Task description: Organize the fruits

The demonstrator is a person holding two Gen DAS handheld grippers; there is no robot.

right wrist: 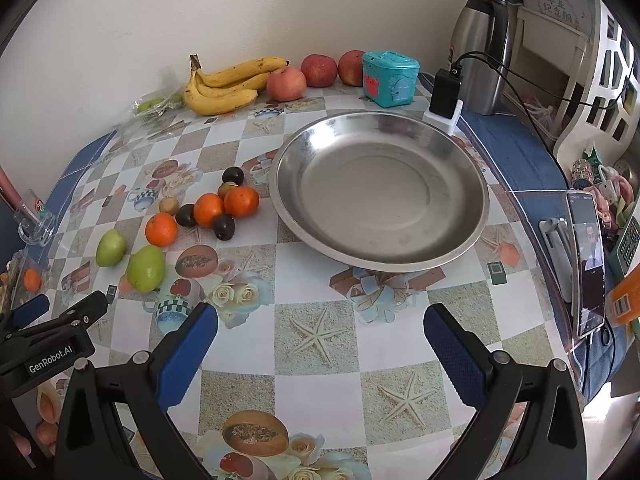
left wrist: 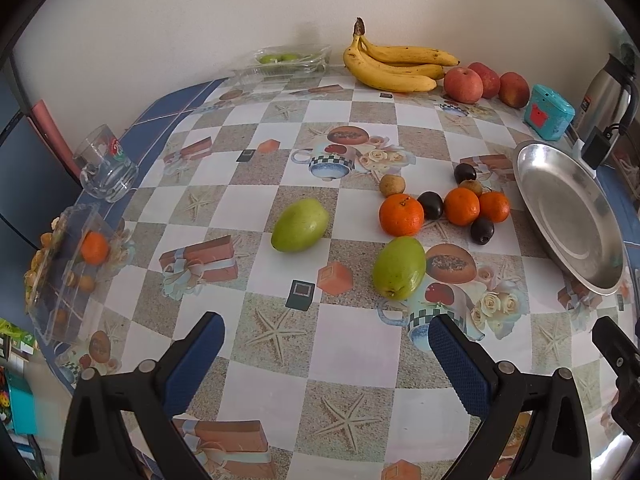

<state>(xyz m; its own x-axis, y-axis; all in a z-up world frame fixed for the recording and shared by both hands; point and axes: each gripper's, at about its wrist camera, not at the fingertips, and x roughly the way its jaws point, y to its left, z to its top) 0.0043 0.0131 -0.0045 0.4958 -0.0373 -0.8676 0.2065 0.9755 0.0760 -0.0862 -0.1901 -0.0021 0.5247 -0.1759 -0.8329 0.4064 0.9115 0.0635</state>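
Observation:
Two green fruits (left wrist: 300,225) (left wrist: 399,267) lie mid-table, with three oranges (left wrist: 401,215), dark plums (left wrist: 430,205) and small brown fruits (left wrist: 392,185) clustered just right of them. Bananas (left wrist: 394,65) and three apples (left wrist: 463,85) rest by the wall. An empty steel plate (right wrist: 380,192) sits right of the cluster. My left gripper (left wrist: 326,332) hovers open above the table's near side, short of the green fruits. My right gripper (right wrist: 320,322) is open in front of the plate, holding nothing.
A glass mug (left wrist: 106,166) and a clear box with an orange (left wrist: 64,268) sit at the left edge. A plastic tray of green fruit (left wrist: 286,60), a teal box (left wrist: 548,111), a steel kettle (right wrist: 486,44), a charger (right wrist: 446,94) and a phone on a stand (right wrist: 586,260) ring the table.

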